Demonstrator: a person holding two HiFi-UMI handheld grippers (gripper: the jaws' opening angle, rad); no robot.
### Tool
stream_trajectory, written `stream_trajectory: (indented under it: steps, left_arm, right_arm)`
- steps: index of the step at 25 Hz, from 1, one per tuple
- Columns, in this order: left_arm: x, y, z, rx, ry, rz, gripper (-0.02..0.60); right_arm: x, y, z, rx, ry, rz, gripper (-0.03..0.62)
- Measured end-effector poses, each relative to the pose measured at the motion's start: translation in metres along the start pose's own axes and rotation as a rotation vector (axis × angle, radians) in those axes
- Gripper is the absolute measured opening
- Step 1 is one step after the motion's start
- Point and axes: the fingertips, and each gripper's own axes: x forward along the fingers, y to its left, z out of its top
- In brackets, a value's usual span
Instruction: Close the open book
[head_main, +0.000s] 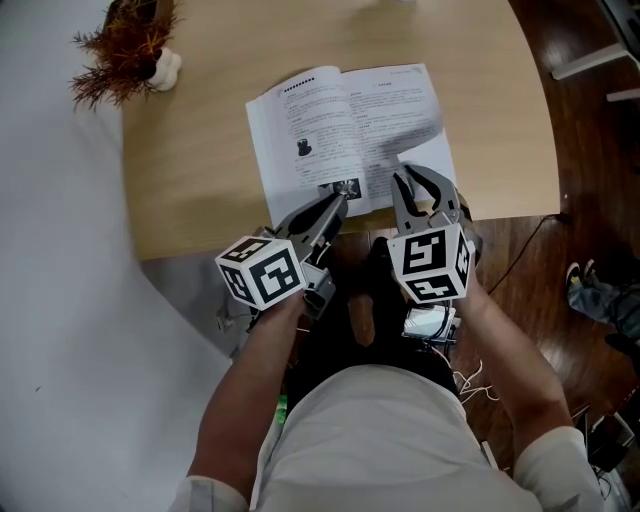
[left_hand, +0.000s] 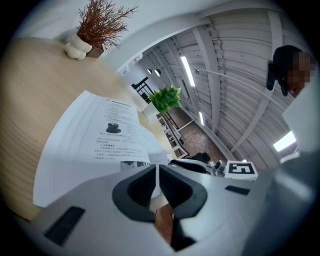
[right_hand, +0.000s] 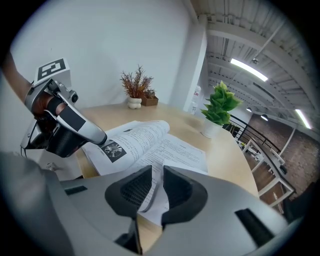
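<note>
Nearest, short of the open book (head_main: 340, 125), two bare forearms come up from the bottom of the head view, each carrying a gripper with a marker cube. The left gripper (head_main: 338, 200) (left_hand: 156, 172) meets the book's near edge close to the spine. Its jaws are drawn to a thin slit, and a white strip of page edges sits in that slit. The right gripper (head_main: 411, 178) (right_hand: 156, 182) is over the near corner of the book's right-hand page. Its jaws are almost together on a single sheet that curls up between the pads.

The book lies spread flat on a pale wooden table (head_main: 200, 170), just in from the table's near edge, its pages fanned at the spine. Left of the book and farther back, a dried rust-coloured plant (head_main: 130, 45) (left_hand: 102, 22) (right_hand: 136, 85) in a small white pot stands at the table's far corner against a white wall (right_hand: 100, 45). Beyond the book to the right, a green potted plant (right_hand: 220, 105) (left_hand: 165, 98) stands on the same top. Dark wooden flooring (head_main: 590, 150) lies right of the table. Farther off is a railing, and overhead a ribbed ceiling with strip lights (right_hand: 250, 70).

The grippers cover the book's near edge in the head view. The print is too small to read. The table's far side is cut off by the frame, as is a shoe (head_main: 600, 290) on the floor at the right.
</note>
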Motion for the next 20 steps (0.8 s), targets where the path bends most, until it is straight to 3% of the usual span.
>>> stream_trajectory:
  steps: [20]
  left_arm:
    - [0.01, -0.018, -0.01, 0.034, 0.012, -0.007, -0.002]
  right_arm:
    - [-0.006, -0.012, -0.021, 0.044, 0.013, -0.013, 0.072]
